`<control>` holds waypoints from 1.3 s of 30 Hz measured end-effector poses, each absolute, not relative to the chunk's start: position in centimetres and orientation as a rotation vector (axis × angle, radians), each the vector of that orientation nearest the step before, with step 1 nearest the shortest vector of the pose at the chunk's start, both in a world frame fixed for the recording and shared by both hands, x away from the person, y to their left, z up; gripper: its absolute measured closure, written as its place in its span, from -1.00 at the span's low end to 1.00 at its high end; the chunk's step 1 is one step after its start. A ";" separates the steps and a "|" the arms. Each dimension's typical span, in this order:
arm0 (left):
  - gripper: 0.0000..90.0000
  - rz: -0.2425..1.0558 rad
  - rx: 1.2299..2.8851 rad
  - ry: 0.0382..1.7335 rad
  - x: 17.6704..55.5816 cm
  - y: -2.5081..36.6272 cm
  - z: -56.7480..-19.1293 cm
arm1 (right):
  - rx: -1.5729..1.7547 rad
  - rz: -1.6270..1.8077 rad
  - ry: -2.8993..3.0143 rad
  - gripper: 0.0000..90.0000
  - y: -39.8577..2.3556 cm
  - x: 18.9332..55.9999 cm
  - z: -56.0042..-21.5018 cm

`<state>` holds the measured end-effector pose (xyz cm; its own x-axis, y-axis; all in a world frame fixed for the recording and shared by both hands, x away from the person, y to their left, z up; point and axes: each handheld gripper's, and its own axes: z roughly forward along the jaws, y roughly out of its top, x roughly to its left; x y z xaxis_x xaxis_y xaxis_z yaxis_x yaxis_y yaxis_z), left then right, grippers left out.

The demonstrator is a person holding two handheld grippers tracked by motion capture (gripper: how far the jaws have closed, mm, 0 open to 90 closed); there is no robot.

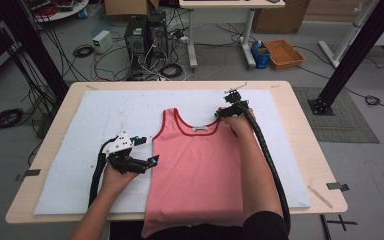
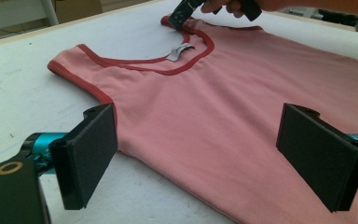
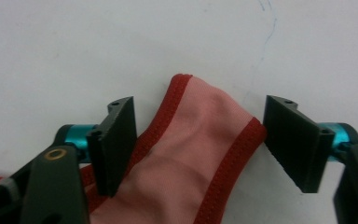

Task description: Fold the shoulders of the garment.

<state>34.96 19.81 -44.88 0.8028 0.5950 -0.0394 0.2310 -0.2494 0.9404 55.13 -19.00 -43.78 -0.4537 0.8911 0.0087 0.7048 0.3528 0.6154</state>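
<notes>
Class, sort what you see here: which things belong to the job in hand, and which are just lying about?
In the job:
pink sleeveless cotton top with red trim
left tool, open beside its edge
right tool, open around a shoulder strap
white table mat

Lying about:
orange plastic crate
black computer towers
floor cables

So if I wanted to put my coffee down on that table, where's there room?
The widest bare stretch is the white mat left of the pink tank top, beyond the left gripper. A narrower strip lies right of the forearm, toward the table edge. The middle is crowded: the top, both hands, and the right gripper at its shoulder strap.
</notes>
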 end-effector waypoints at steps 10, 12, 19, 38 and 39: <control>-0.72 0.395 1.838 0.632 34.9 19.7 -44.9 | 1.378 0.795 2.317 0.47 -18.6 54.7 -43.3; -0.72 0.394 1.835 0.634 34.9 19.7 -44.9 | 1.359 0.796 2.326 0.57 -18.5 54.6 -43.2; -0.72 0.398 1.839 0.634 34.9 19.6 -44.9 | 1.315 0.824 2.329 0.72 -18.5 54.0 -42.2; -0.72 0.410 1.848 0.623 34.8 19.5 -44.9 | 1.173 1.054 2.332 0.76 -18.6 46.6 -39.0; -0.72 0.411 1.848 0.624 34.8 19.5 -44.9 | 1.161 1.057 2.330 0.76 -18.7 46.1 -39.1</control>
<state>34.82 19.52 -44.88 0.8021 0.5970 -0.0159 0.2209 -0.2717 0.9367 46.09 -18.67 -39.08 -0.6134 0.7891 0.0328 0.5443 0.3923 0.7415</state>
